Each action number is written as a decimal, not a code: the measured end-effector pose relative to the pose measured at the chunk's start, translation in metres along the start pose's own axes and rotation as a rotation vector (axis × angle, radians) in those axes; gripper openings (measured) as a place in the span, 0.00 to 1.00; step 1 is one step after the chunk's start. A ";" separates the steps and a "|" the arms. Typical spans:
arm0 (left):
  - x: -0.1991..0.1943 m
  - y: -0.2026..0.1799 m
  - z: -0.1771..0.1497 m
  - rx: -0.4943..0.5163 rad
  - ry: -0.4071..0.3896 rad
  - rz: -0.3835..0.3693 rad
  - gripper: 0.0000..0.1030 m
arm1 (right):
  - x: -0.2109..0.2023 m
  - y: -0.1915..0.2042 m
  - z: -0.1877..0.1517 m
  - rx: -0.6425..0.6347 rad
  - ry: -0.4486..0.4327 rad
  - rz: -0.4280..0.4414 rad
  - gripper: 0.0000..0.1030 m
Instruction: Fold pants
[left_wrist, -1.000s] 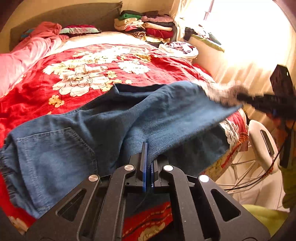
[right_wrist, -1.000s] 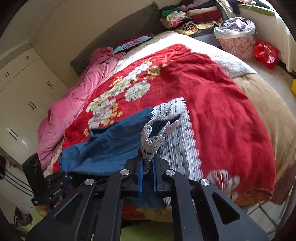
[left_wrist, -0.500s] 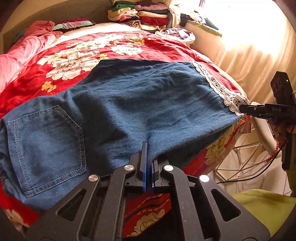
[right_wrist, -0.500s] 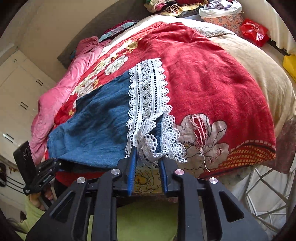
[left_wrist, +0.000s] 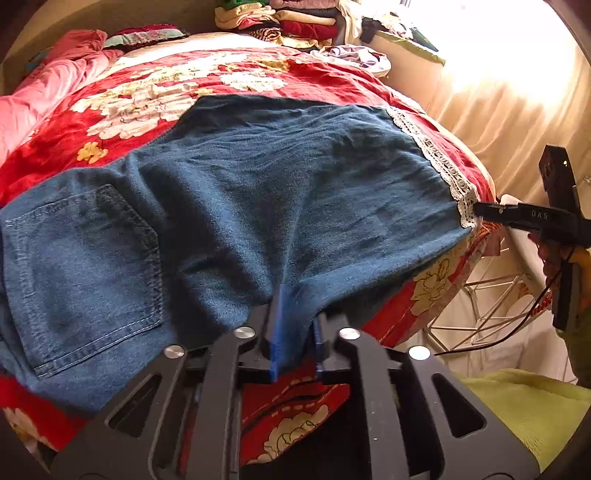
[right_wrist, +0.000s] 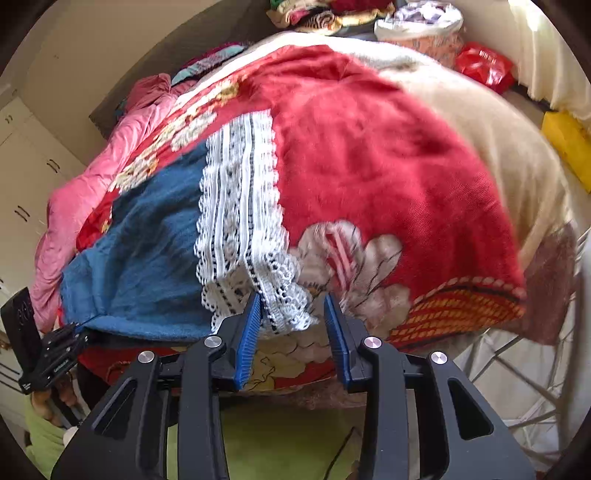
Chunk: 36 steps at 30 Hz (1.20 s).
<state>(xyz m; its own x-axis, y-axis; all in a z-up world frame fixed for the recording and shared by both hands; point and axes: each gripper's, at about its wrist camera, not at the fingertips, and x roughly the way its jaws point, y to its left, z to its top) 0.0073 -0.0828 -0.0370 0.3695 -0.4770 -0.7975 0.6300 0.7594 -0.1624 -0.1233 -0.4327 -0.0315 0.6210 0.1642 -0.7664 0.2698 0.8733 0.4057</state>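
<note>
Now my right gripper (right_wrist: 291, 325) has just spread off the white lace hem (right_wrist: 240, 221); my left gripper (left_wrist: 297, 332), just loosening, could drag the blue denim pants' (left_wrist: 240, 192) overhanging edge off the red floral bedspread (left_wrist: 147, 107).

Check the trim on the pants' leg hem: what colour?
White lace trim on the blue denim pants; clearest in the right wrist view.

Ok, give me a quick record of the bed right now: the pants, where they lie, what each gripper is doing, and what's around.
garment: blue denim pants, spread flat, back pocket up
trim: white lace hem at the leg end
surface: red floral bedspread
left gripper: jaws just been opening, denim edge between them
right gripper: jaws just been opening, pads clear of the lace between them
background: stacked folded clothes at the head of the bed; pink quilt along one side
</note>
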 end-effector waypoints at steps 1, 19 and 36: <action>-0.004 0.001 -0.001 -0.002 -0.007 0.001 0.29 | -0.008 0.002 0.004 -0.016 -0.029 -0.010 0.34; -0.101 0.138 -0.040 -0.485 -0.170 0.305 0.65 | 0.034 0.120 -0.004 -0.454 -0.005 0.079 0.45; -0.076 0.172 -0.042 -0.516 -0.160 0.469 0.35 | 0.063 0.116 -0.012 -0.485 0.073 0.028 0.56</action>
<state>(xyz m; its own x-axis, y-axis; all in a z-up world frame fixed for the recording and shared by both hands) 0.0588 0.1028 -0.0286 0.6432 -0.0778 -0.7618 -0.0091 0.9940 -0.1092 -0.0621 -0.3159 -0.0388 0.5649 0.2073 -0.7987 -0.1311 0.9782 0.1611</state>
